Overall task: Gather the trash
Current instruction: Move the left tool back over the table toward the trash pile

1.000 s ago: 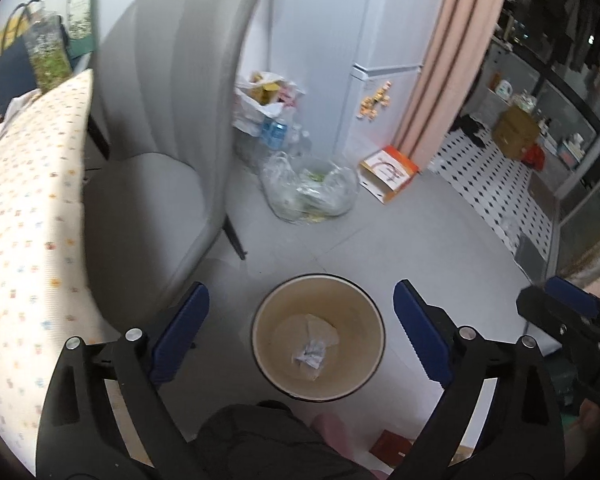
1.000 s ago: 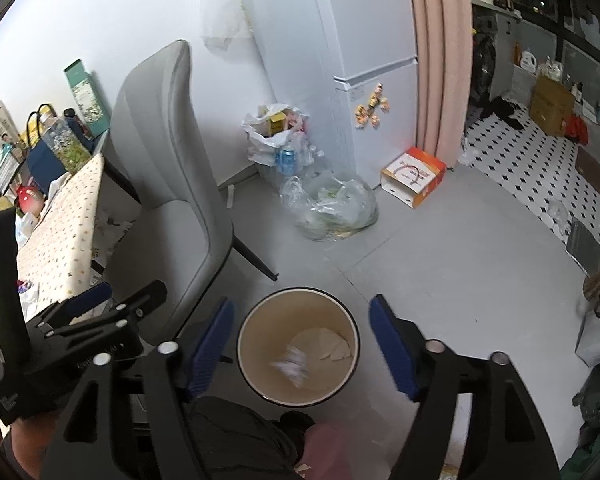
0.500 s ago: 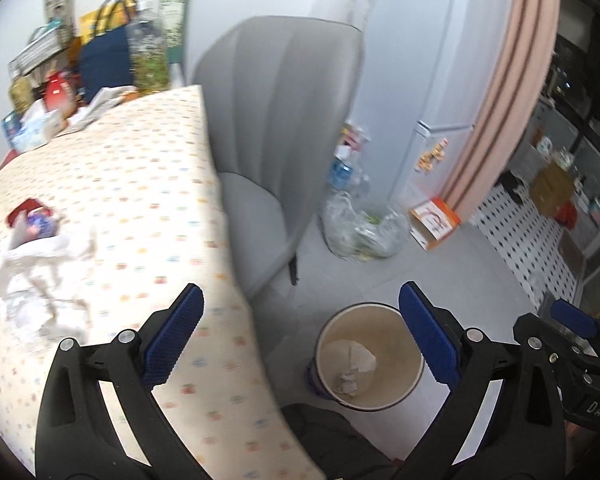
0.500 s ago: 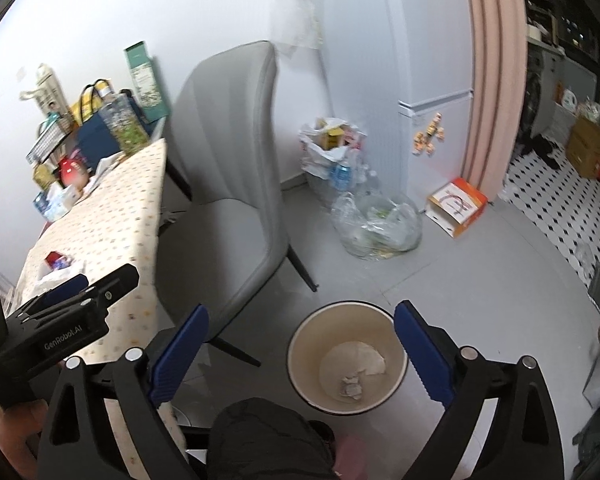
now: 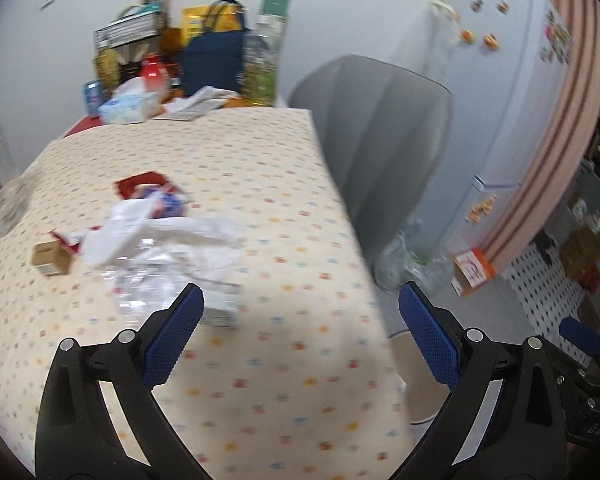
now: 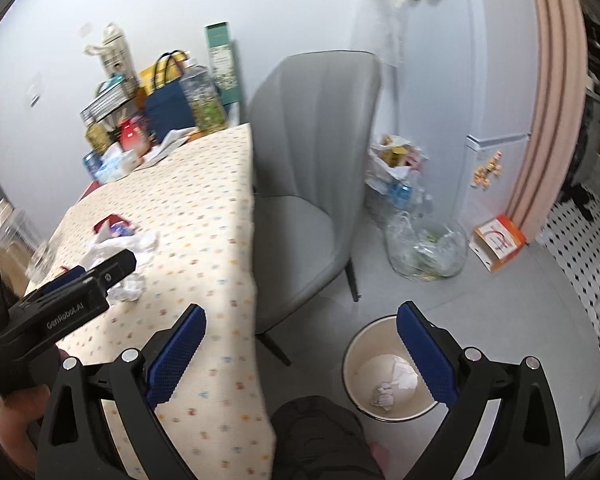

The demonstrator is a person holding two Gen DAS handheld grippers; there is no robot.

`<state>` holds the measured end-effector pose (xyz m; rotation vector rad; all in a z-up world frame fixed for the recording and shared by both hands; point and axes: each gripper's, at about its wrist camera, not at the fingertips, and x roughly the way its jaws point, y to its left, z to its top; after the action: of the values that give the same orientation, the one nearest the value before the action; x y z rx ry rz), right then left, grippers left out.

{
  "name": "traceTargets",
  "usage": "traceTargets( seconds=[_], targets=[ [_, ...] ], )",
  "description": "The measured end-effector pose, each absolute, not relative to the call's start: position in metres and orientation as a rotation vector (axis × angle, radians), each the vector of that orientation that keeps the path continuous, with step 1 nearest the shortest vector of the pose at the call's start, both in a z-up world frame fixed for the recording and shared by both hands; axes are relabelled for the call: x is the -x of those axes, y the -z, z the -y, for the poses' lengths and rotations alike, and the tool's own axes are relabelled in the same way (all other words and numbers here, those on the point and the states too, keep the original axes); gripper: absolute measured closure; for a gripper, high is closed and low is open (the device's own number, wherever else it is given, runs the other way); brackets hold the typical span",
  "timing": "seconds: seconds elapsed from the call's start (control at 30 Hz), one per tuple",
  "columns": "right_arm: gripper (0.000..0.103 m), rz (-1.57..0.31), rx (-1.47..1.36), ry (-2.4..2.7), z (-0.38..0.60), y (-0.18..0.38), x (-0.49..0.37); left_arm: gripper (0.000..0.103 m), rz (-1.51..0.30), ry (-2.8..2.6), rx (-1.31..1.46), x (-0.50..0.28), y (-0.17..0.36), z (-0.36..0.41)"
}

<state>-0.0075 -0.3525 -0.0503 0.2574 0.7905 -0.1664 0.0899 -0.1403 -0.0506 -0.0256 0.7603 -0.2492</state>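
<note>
A pile of crumpled white paper and clear plastic trash (image 5: 168,256) lies on the dotted tablecloth (image 5: 260,360), with a red-and-blue wrapper (image 5: 156,196) behind it and a small cardboard box (image 5: 52,258) to its left. My left gripper (image 5: 300,336) is open and empty, just in front of the pile. My right gripper (image 6: 300,352) is open and empty, above the table's edge and the floor. The round bin (image 6: 354,356) stands on the floor with crumpled paper (image 6: 382,394) inside. The pile also shows in the right wrist view (image 6: 128,248), partly hidden by the left gripper's body.
A grey chair (image 6: 312,184) stands at the table's right side. Bags, bottles and boxes (image 5: 204,60) crowd the table's far end. A glass (image 5: 8,208) stands at the left edge. Full plastic bags (image 6: 424,248) and an orange box (image 6: 500,242) lie by the fridge (image 6: 496,80).
Both grippers have swung up and left from over the bin toward the table. The trash pile is now close in front of the left gripper. Both stay open.
</note>
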Motion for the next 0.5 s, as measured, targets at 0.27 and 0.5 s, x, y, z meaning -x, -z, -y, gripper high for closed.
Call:
traceTargets(
  seconds=[0.27,0.5],
  targets=[
    [0.009,-0.805,-0.191,0.062,0.301,0.043,-0.012,0.006,-0.723,0.128,0.106,-0.087,0.044,0.069],
    [0.009,-0.801,-0.142,-0.017,0.256,0.036,-0.028,0.006,-0.704,0.062,0.139,-0.082,0.04,0.023]
  ],
)
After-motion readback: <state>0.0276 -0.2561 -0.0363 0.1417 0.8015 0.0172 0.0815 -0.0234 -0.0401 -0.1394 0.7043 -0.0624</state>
